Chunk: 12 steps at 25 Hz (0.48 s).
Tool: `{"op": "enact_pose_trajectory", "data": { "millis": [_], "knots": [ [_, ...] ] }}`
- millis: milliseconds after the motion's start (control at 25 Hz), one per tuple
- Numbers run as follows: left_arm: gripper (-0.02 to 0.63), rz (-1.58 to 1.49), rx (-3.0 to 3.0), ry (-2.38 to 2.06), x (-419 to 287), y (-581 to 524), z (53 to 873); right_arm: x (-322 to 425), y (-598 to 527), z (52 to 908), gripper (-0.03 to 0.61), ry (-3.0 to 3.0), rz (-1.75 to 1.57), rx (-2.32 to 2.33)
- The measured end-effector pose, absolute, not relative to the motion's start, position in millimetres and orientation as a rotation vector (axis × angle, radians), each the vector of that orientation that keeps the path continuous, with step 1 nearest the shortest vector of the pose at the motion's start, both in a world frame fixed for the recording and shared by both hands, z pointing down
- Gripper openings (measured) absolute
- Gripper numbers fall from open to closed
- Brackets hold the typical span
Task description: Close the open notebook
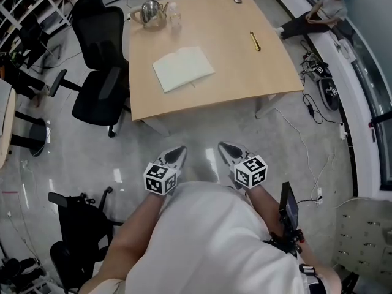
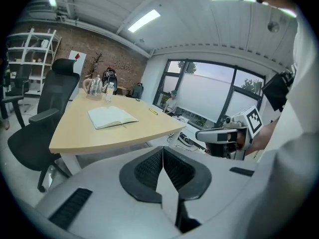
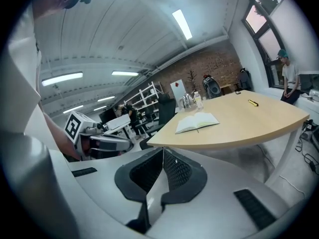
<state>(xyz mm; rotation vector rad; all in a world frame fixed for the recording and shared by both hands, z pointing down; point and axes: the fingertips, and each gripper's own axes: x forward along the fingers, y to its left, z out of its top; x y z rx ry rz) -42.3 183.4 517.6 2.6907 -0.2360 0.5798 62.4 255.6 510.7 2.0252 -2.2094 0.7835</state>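
A person in a white top stands short of the worktop, both bare forearms pushed forward at waist height and a hand-held gripper in each hand. The left gripper and the right gripper sit side by side over the floor, just off the worktop's near edge. They point at the worktop and dip slightly, their tips leaning a little toward each other. Each gripper carries a cube printed with black-and-white square markers.

In the left gripper view, the left gripper has its fingers pressed together with nothing between them. The right gripper view shows the right gripper the same way, fingers closed and empty.

The notebook lies open and flat on the worktop, pale pages up, left of the worktop's middle and well apart from both grippers. Its wide spread runs roughly along the worktop's near edge, with the right end turned a little toward the far edge. The centre crease points from the near edge to the far one.

A yellow pen lies toward the worktop's right side. A metal kettle stands at the worktop's far left corner. A black office chair stands beside the worktop's left edge.
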Motion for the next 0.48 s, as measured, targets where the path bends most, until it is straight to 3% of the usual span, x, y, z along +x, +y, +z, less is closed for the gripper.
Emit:
{"op": "enact_pose_trajectory", "data": {
  "millis": [480],
  "knots": [
    [0.009, 0.533, 2.671, -0.353, -72.9, 100.3, 518.4, 52.4, 162.6, 500.6, 0.017, -2.244, 0.699, 1.925]
  ]
}}
